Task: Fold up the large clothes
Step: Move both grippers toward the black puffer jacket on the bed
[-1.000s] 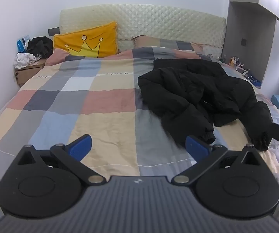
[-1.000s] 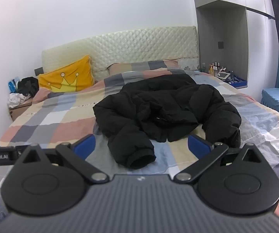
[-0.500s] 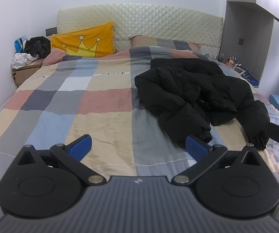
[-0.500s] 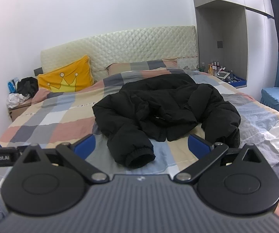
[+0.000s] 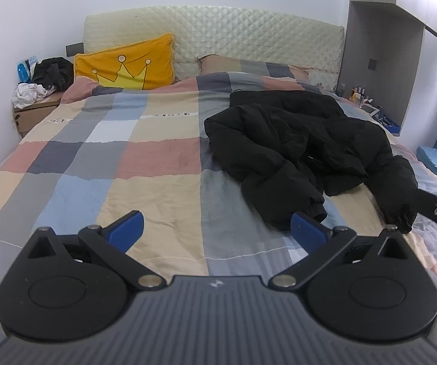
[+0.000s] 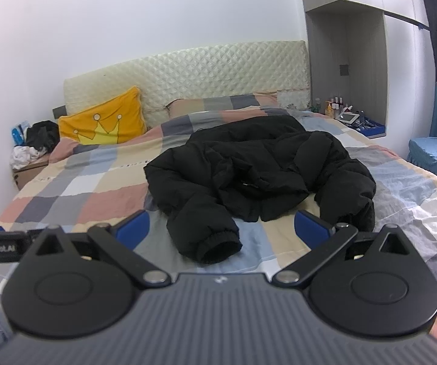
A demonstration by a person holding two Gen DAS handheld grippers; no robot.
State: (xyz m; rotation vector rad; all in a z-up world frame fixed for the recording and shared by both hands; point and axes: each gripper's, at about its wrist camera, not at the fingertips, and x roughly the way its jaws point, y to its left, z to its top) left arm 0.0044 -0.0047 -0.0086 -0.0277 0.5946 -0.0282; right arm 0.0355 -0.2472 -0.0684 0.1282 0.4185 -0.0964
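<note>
A black puffer jacket (image 5: 303,149) (image 6: 258,170) lies crumpled on the right half of a bed with a checked quilt (image 5: 145,164) (image 6: 96,194). One sleeve cuff (image 6: 218,245) points toward the foot of the bed; the other sleeve (image 5: 398,194) hangs toward the right edge. My left gripper (image 5: 217,228) is open above the foot of the bed, left of the jacket, with nothing between its blue pads. My right gripper (image 6: 222,225) is open too, just short of the near sleeve cuff, holding nothing.
A yellow crown pillow (image 5: 127,67) leans on the quilted headboard (image 5: 249,39). A cardboard box with clothes (image 5: 36,103) stands at the left of the bed. A grey niche shelf with bottles (image 6: 346,112) and a blue covered chair (image 6: 431,155) stand on the right.
Both views have shifted slightly; the jacket sits a little lower and closer in the frames. Both grippers stay open and the jacket has not moved on the bed.
</note>
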